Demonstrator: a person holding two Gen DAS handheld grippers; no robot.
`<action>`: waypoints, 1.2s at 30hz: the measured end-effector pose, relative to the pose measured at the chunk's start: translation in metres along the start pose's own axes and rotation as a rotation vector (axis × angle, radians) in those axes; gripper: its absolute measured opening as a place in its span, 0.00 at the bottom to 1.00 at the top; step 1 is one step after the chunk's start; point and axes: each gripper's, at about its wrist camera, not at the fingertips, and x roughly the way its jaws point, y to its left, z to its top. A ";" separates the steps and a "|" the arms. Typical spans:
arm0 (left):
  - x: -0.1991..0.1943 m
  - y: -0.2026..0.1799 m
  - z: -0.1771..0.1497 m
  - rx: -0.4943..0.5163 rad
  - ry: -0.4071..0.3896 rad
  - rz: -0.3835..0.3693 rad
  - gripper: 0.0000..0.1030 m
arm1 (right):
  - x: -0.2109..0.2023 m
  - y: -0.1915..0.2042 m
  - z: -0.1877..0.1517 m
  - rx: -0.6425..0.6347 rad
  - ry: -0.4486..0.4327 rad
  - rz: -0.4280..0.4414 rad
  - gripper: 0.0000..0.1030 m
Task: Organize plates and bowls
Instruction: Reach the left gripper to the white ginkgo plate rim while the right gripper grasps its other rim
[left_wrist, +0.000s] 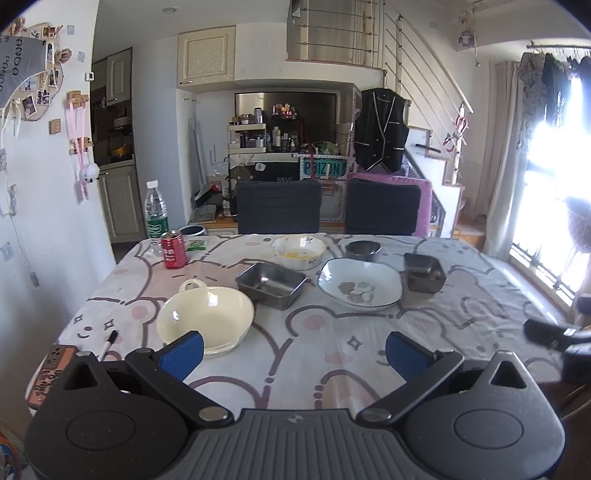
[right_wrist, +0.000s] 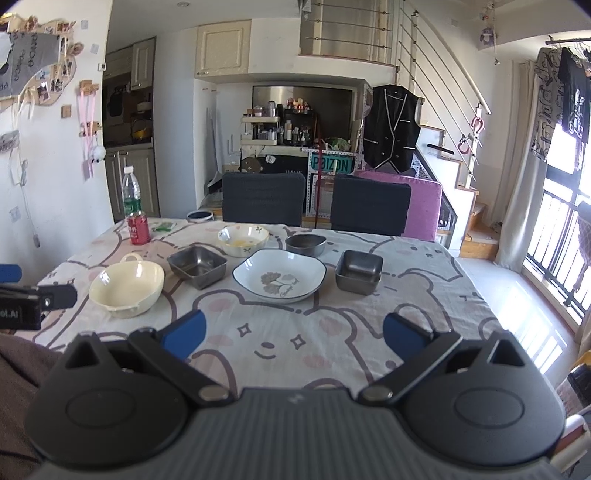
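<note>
On the patterned tablecloth sit a cream bowl with a handle (left_wrist: 207, 319) (right_wrist: 127, 282), a square steel dish (left_wrist: 271, 284) (right_wrist: 197, 266), a white plate with a dark rim (left_wrist: 360, 288) (right_wrist: 279, 280), a floral white bowl (left_wrist: 300, 252) (right_wrist: 242, 240), a round dark bowl (left_wrist: 362, 250) (right_wrist: 305, 244) and a second square steel dish (left_wrist: 424, 271) (right_wrist: 359, 270). My left gripper (left_wrist: 293, 356) hovers open above the near table edge, its left pad in front of the cream bowl. My right gripper (right_wrist: 293, 334) is open too, short of the plate, holding nothing.
A red can (left_wrist: 173, 249) (right_wrist: 138, 229) and a water bottle (left_wrist: 156, 214) (right_wrist: 132, 195) stand at the far left corner. A pen (left_wrist: 109, 343) and a phone (left_wrist: 51, 369) lie near the left edge. Two dark chairs (left_wrist: 279, 210) (right_wrist: 371, 208) stand behind the table.
</note>
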 end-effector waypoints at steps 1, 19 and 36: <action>0.001 0.000 0.002 -0.003 0.004 -0.007 1.00 | 0.002 0.001 0.001 -0.009 0.011 -0.002 1.00; 0.117 -0.021 0.107 0.123 0.047 -0.084 1.00 | 0.092 -0.042 0.078 0.025 0.063 -0.023 1.00; 0.343 -0.034 0.151 0.203 0.308 -0.156 1.00 | 0.283 -0.084 0.105 0.098 0.183 -0.036 1.00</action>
